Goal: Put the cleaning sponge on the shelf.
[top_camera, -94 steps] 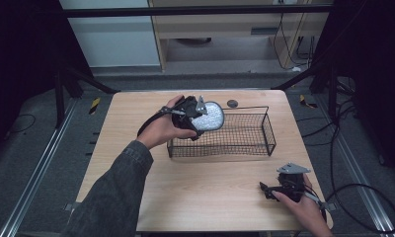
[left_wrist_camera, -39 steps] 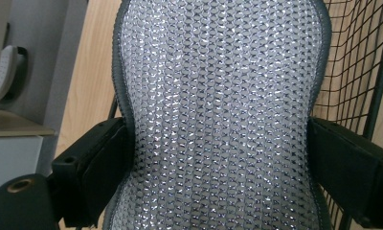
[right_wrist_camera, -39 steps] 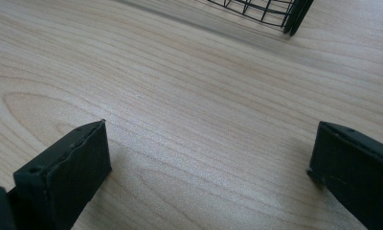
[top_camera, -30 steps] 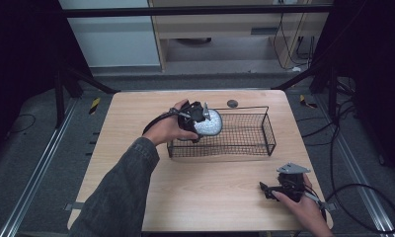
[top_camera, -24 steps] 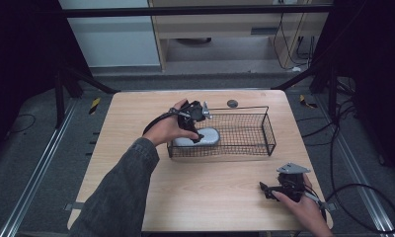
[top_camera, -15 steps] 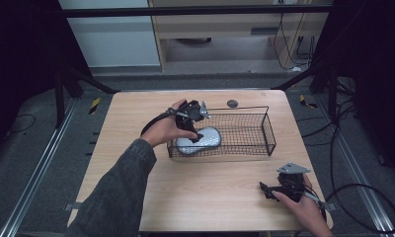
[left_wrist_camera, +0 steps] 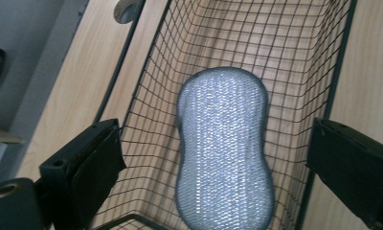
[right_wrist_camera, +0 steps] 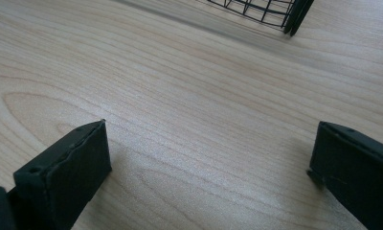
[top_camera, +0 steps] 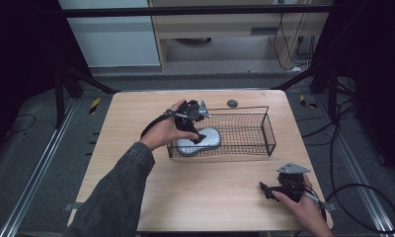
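Note:
A silver-grey scrubbing sponge [top_camera: 199,140] [left_wrist_camera: 223,148] lies flat on the floor of a black wire basket [top_camera: 264,129] [left_wrist_camera: 285,57], at the basket's left end. My left gripper [top_camera: 195,129] [left_wrist_camera: 213,187] hangs just above the sponge with its jaws wide open and nothing between them. My right gripper [top_camera: 270,189] [right_wrist_camera: 208,182] rests low over the bare table near the front right corner, jaws open and empty. A corner of the basket [right_wrist_camera: 275,12] shows at the top of the right gripper view.
The wooden table [top_camera: 136,128] carries a small round dark object [top_camera: 232,103] just behind the basket. A grey rounded piece [left_wrist_camera: 125,9] lies outside the basket's wall. Cables trail on the floor to the right of the table.
The left gripper held the sponge above the basket's left end, lowered it, then let go. The sponge now lies in the basket and the jaws stand open. The right gripper stayed put.

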Tool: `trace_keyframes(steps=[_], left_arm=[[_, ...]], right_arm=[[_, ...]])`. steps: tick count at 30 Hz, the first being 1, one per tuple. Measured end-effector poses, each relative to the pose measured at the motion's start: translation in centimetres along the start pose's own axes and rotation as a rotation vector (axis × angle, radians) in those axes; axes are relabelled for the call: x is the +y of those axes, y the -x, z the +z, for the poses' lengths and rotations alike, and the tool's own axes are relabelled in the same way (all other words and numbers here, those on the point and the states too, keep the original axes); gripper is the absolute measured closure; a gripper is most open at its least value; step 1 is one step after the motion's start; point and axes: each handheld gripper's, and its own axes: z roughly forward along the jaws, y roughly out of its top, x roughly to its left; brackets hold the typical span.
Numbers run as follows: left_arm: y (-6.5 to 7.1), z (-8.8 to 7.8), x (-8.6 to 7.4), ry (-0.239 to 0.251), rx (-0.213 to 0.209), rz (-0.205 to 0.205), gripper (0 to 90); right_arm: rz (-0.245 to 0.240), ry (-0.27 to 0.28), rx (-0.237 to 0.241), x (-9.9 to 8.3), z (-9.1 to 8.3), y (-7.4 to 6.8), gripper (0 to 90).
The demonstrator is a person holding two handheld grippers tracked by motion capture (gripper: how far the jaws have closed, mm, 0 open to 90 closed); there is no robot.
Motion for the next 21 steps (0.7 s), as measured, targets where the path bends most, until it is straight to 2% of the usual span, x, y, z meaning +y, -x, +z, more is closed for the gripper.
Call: trace_keyframes(steps=[2,3,4,6,14,18,21], left_arm=[[0.1,0.0,-0.1,0.021,-0.014,-0.04,4.9],[0.1,0.0,-0.1,0.021,-0.014,-0.04,4.9],[0.1,-0.1,0.0,0.044,-0.016,-0.068,4.8],[0.2,-0.3,0.0,0.059,-0.011,-0.083,4.8],[1.4,-0.8,0.3,0.086,-0.001,-0.094,4.6],[2.1,-1.3,0.3,0.093,-0.012,-0.088,4.5],[2.5,-1.6,0.2,0.107,-0.003,-0.088,5.0]], right_arm=[[-0.002,-0.001,0.0,0.0,0.0,0.0,0.3],[-0.002,-0.001,0.0,0.0,0.0,0.0,0.3],[-0.001,-0.002,0.0,0.0,0.0,0.0,0.3],[-0.002,-0.002,0.0,0.0,0.0,0.0,0.3],[0.001,-0.001,0.002,0.0,0.0,0.0,0.3],[0.001,-0.001,0.0,0.0,0.0,0.0,0.3],[0.0,0.0,0.002,0.0,0.0,0.0,0.3]])
